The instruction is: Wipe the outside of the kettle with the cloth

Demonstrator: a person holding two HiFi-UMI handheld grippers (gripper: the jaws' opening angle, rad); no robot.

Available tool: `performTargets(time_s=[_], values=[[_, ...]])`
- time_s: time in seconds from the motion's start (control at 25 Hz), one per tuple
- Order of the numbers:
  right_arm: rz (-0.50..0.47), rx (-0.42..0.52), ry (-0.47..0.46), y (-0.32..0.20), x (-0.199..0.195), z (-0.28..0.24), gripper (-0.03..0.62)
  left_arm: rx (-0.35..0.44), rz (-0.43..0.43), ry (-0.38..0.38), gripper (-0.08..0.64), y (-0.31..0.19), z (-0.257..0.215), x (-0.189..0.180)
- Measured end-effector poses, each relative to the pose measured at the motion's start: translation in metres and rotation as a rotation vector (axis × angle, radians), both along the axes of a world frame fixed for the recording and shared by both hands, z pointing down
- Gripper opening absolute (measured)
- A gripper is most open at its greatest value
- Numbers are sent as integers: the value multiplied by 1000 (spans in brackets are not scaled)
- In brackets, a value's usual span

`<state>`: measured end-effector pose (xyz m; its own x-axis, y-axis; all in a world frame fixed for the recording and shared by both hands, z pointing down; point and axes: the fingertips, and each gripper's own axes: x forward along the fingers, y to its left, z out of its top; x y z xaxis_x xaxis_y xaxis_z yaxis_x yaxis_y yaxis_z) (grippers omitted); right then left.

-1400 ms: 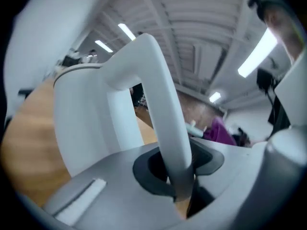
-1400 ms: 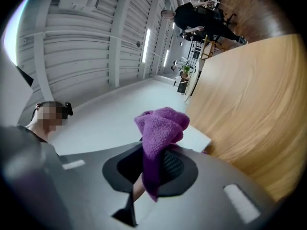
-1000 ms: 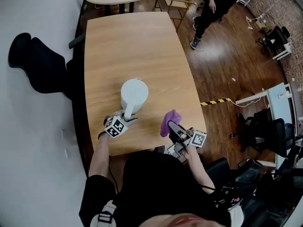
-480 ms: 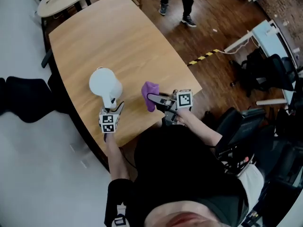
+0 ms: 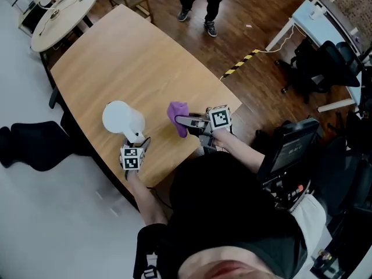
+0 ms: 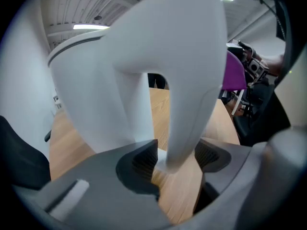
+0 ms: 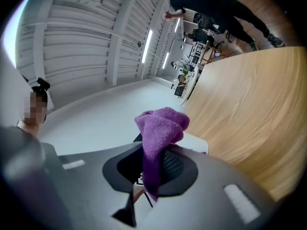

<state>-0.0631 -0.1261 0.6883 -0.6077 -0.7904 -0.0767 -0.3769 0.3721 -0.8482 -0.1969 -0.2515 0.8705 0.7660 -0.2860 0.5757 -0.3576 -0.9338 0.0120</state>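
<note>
My left gripper has just been opening its jaws. They now stand wide, and the handle sits loose between them, untouched. Just ahead, the kettle stands free on the table. My right gripper pinches the cloth, so I judge the hold is being reset.

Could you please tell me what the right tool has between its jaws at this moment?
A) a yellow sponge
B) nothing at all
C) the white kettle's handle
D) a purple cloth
D, since the right gripper view shows the right tool closed on a purple cloth that sticks up from between its jaws.
</note>
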Motion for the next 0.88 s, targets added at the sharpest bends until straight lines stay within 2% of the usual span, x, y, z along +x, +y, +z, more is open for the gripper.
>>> performTargets(time_s=[0.08,0.12,0.16,0.24,0.32,0.36,0.44,0.56,0.68,0.76,0.88], values=[[27,51,-24,20,28,-14,46,-40,6,39,592,6,-16,19],[35,80,-42,19,34,-24,46,-67,-29,77,592,1,-24,22],[33,106,-49,10,30,-34,46,-95,-99,118,594,-7,-30,15],[-1,127,-48,-21,3,-38,46,-115,-337,191,595,-25,-34,-22],[-43,100,-50,-43,-30,-22,46,-55,-631,241,595,-34,-32,-67],[-59,86,-48,-49,-41,-11,46,-22,-743,265,595,-37,-30,-82],[-77,76,-44,-60,-52,1,46,14,-863,281,595,-52,-27,-94],[-71,72,-48,-66,-52,-10,46,99,-892,173,580,-74,-41,-112],[-52,86,-48,-69,-52,-24,46,146,-899,109,492,-102,-43,-159],[-33,79,-42,-81,-50,-13,46,133,-847,105,468,-140,-35,-177],[-8,40,-44,-92,-47,10,46,103,-699,97,468,-190,-31,-164]])
